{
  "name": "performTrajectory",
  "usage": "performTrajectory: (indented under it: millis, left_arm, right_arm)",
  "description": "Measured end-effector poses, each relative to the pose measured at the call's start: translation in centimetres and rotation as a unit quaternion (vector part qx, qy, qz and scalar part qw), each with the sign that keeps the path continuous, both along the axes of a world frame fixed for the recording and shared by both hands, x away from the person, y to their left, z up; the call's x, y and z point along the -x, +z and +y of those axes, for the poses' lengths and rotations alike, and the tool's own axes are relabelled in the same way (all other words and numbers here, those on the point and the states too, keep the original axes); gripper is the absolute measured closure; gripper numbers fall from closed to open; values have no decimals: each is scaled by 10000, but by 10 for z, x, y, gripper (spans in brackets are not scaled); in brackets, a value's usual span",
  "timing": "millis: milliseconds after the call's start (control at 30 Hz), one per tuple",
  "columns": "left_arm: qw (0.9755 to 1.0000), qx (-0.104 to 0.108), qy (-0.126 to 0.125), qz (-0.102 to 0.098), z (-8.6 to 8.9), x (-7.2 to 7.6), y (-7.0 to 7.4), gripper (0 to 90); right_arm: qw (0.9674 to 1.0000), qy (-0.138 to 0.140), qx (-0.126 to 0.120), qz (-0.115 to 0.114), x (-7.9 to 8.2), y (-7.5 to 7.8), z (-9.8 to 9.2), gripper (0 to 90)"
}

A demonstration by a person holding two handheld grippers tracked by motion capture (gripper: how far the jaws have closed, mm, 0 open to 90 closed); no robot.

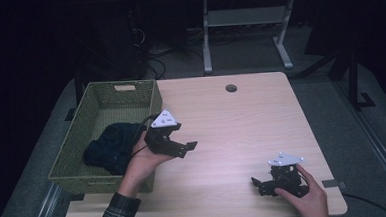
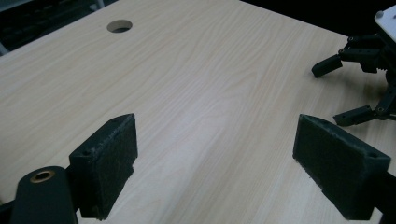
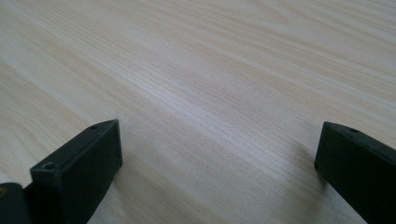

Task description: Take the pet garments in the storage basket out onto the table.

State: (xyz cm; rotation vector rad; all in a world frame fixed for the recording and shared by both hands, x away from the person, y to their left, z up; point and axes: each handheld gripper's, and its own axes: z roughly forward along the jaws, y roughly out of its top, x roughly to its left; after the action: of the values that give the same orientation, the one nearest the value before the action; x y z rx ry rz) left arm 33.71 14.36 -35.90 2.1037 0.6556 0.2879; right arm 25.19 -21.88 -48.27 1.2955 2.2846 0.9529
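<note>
We hold the left tongs (image 1: 183, 148) raised over the counter (image 1: 232, 126), just beside the green woven basket (image 1: 100, 101) at the counter's left edge. Their jaws stand wide apart with nothing between them. A dark bundle of cloth (image 1: 110, 145) lies inside the basket, at its near end. Our right tongs (image 1: 259, 184) rest low near the counter's front right corner, jaws also spread wide over bare wood, well apart from the basket.

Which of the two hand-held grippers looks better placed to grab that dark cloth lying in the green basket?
The left gripper, probably. It is open beside the basket holding the dark cloth, while the right gripper, also open, sits near the table's opposite front corner.
</note>
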Motion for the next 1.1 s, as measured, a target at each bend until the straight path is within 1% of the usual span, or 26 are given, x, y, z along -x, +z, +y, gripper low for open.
performTrajectory:
  millis: [100, 333, 433, 567, 633, 667, 700, 833, 967, 1033, 1067, 1100]
  left_arm:
    - [9999, 86, 49, 27, 8, -2, 3, 129]
    - [9998, 178, 74, 54, 22, -3, 8, 129]
    - [9997, 196, 107, 76, 26, -4, 8, 132]
    - [9997, 149, 145, 84, 32, -5, 9, 135]
    - [9997, 180, 165, 84, 35, -5, 10, 136]
    - [9996, 187, 214, 92, 39, -6, 10, 137]
    - [9996, 187, 214, 92, 39, -6, 10, 138]
    - [9993, 174, 305, 97, 48, -7, 10, 144]
    - [9991, 183, 370, 118, 58, -10, 10, 158]
    - [9991, 178, 365, 115, 60, -10, 10, 187]
    - [9990, 192, 381, 122, 63, -10, 11, 187]
    - [9987, 207, 437, 133, 68, -11, 11, 203]
  right_arm:
    - [10000, -15, -1, -7, 0, 0, 0, 4]
    - [10000, -38, -13, -3, 0, 0, 0, 4]
    - [10000, -38, -13, -4, 0, 0, 0, 4]
    - [10000, -32, -14, -4, 0, 0, 0, 4]
    - [10000, -24, -15, -2, 0, 0, 0, 4]
    - [10000, -21, -14, -4, 0, 0, 0, 4]
    - [10000, -22, -14, -3, 0, 0, 0, 4]
    - [10000, -22, -13, -2, 0, 0, 0, 4]
    - [10000, -22, -14, -2, 0, 0, 0, 4]
    - [10000, -21, -13, -2, 0, 0, 0, 4]
    - [10000, -21, -13, -2, 0, 0, 0, 4]
    - [10000, -21, -14, -2, 0, 0, 0, 4]
